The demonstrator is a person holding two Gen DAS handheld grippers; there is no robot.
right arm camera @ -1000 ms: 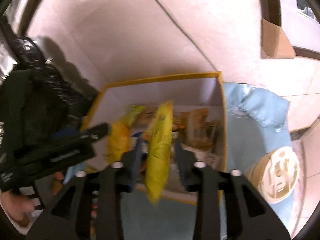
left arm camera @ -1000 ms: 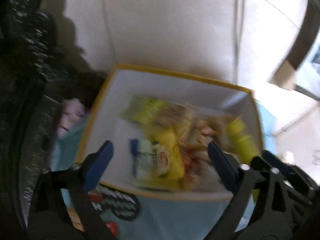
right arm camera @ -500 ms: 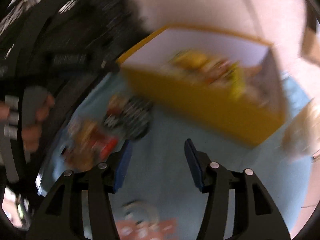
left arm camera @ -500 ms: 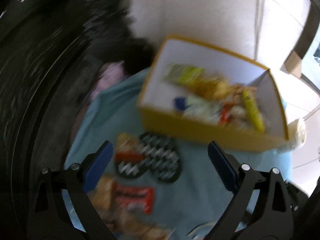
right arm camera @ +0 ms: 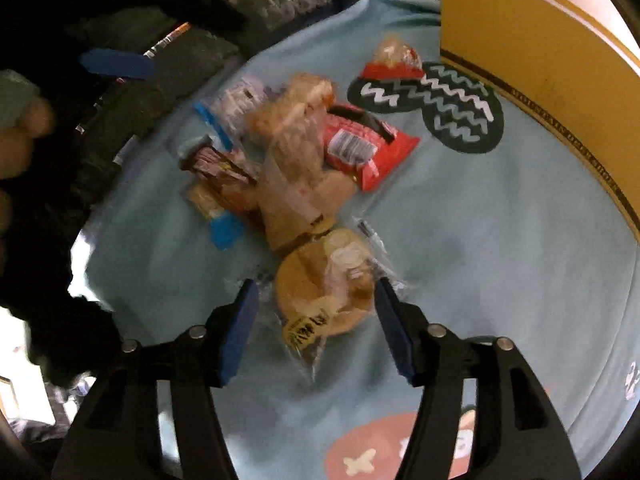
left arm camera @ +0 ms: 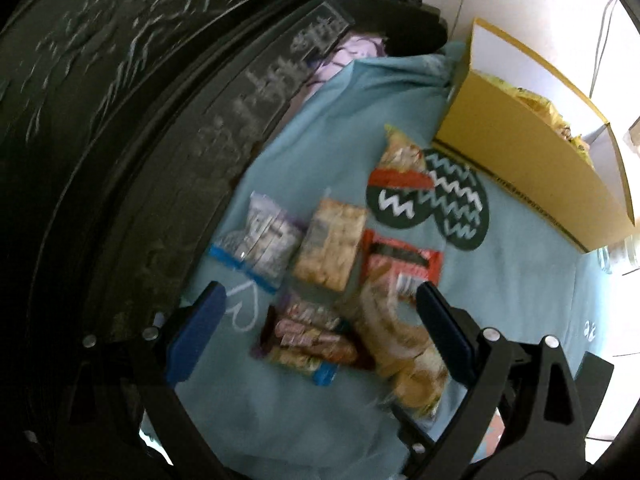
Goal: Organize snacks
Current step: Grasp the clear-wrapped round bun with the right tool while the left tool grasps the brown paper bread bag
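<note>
Above the blue cloth (right arm camera: 480,240), the right gripper (right arm camera: 314,322) is opening astride a clear-wrapped pastry (right arm camera: 328,288) without pinching it, the left gripper (left arm camera: 320,332) gapes empty over the snack pile (left arm camera: 328,280), and the yellow box (right arm camera: 540,60) sits at two o'clock.

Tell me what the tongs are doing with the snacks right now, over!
Left tongs open over snack pile. Right tongs opening, empty, astride clear-wrapped round pastry on blue cloth. Yellow box beside, path clear.

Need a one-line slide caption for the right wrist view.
Right gripper, jaws opening, above a clear-wrapped pastry in a snack pile on blue cloth, yellow box behind.
</note>
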